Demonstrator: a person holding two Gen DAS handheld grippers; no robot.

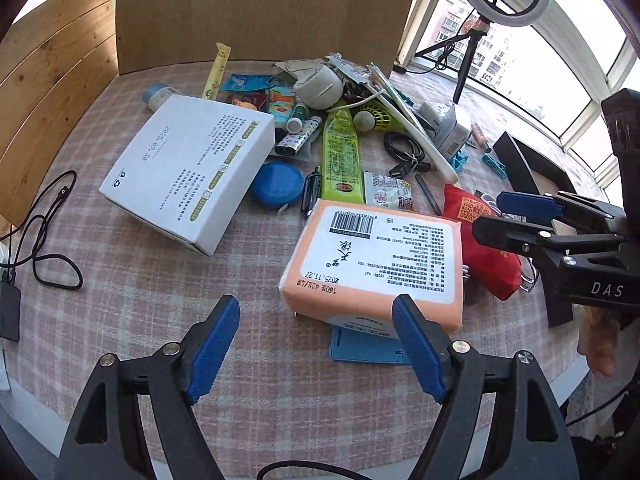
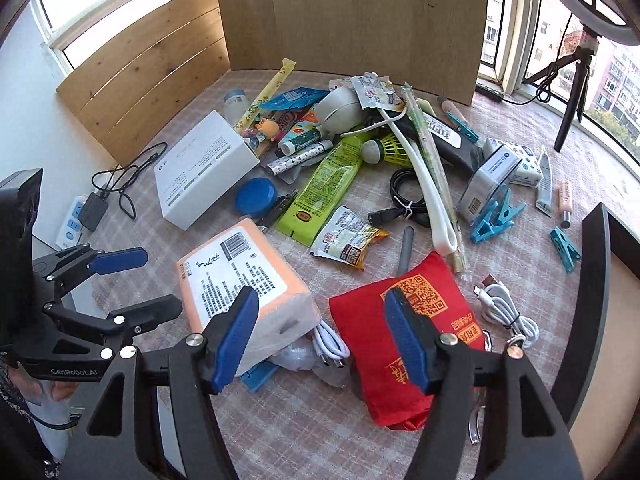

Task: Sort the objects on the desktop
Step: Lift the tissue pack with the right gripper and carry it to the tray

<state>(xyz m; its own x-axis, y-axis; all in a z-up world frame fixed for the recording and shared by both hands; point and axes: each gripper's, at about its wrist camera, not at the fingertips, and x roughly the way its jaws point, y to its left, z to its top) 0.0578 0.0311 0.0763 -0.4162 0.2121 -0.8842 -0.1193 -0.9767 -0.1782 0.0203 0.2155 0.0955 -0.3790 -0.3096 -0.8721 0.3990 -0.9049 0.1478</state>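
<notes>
A checked tablecloth (image 1: 168, 280) carries a jumble of small items. An orange tissue pack (image 1: 372, 256) lies near the front, with a red pouch (image 1: 484, 248) to its right. My left gripper (image 1: 314, 310) hovers open just in front of the pack, nothing between its fingers. In the right wrist view my right gripper (image 2: 322, 300) stands open above the gap between the orange pack (image 2: 240, 280) and the red pouch (image 2: 404, 332), holding nothing. A white box (image 1: 188, 168) lies further left, and a blue round tin (image 1: 276, 184) sits beside it.
Behind lie a green packet (image 2: 324, 184), a shuttlecock (image 2: 384, 148), black cable (image 2: 404, 192), blue clothes pegs (image 2: 496, 216), tubes and snack sachets. A coiled white cable (image 2: 504, 312) lies right of the pouch. A dark tray (image 2: 600, 280) borders the right; cardboard (image 2: 352, 16) backs the table.
</notes>
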